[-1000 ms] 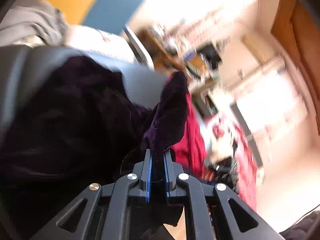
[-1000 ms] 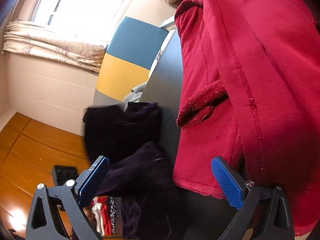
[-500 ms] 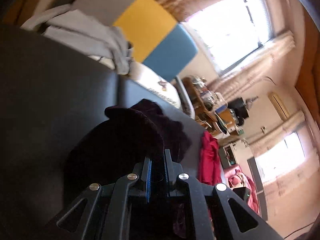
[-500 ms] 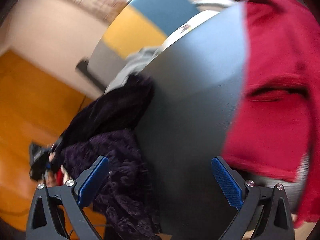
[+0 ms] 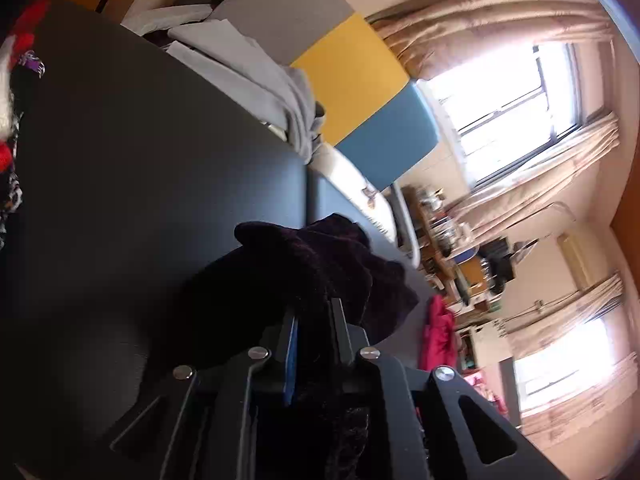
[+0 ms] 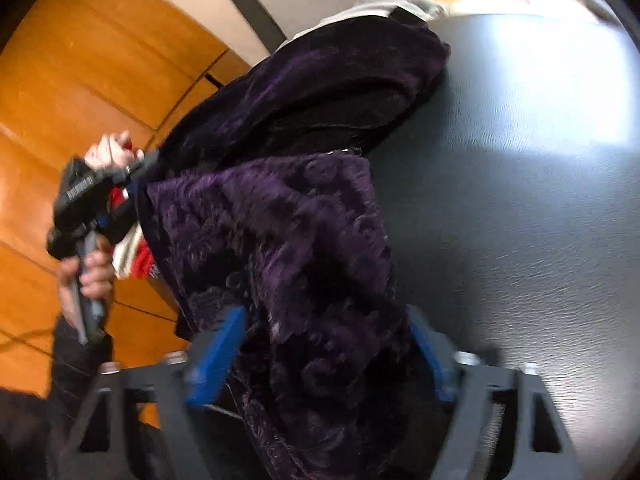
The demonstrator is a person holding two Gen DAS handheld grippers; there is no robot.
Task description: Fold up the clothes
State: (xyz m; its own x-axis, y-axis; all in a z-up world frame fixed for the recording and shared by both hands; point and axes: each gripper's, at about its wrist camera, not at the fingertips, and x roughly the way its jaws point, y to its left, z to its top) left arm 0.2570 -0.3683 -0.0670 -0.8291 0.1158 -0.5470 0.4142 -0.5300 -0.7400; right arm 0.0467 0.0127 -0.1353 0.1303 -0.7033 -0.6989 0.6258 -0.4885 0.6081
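The left gripper (image 5: pixel 312 320) is pinched tight on a bunch of the purple cloth (image 5: pixel 308 268). The cloth bulges up right in front of its tips and hangs down between them too. In the right view you can see that same left gripper (image 6: pixel 136 184) off to the side, held in a hand (image 6: pixel 94 276), tugging one end of the cloth.

The right gripper (image 6: pixel 320 344) is wide open. Its two blue pads (image 6: pixel 218 356) sit on either side of the cloth, with the soft purple stuff lying in the gap between them. It has not squeezed yet.

That is the big change. A second ago the right gripper was over by the red cloth (image 5: pixel 438 332), with nothing between its pads. Now it has swung across to the purple cloth, and the red one is far off at the other end of the table (image 6: pixel 540 200). The left gripper has kept its pinch the whole time and has pulled the cloth out along the table.

I think this means the purple cloth is the one being folded now. The right gripper looks ready to close on its end. Then both grippers could lift it and spread it flat.

The cloth is still all bunched up and partly hangs over the table edge, so no fold is made yet.

Further back, gray clothes (image 5: pixel 260 76) lie past the table. Behind them is a yellow and blue board (image 5: pixel 372 108), and then a bright window (image 5: pixel 516 92).
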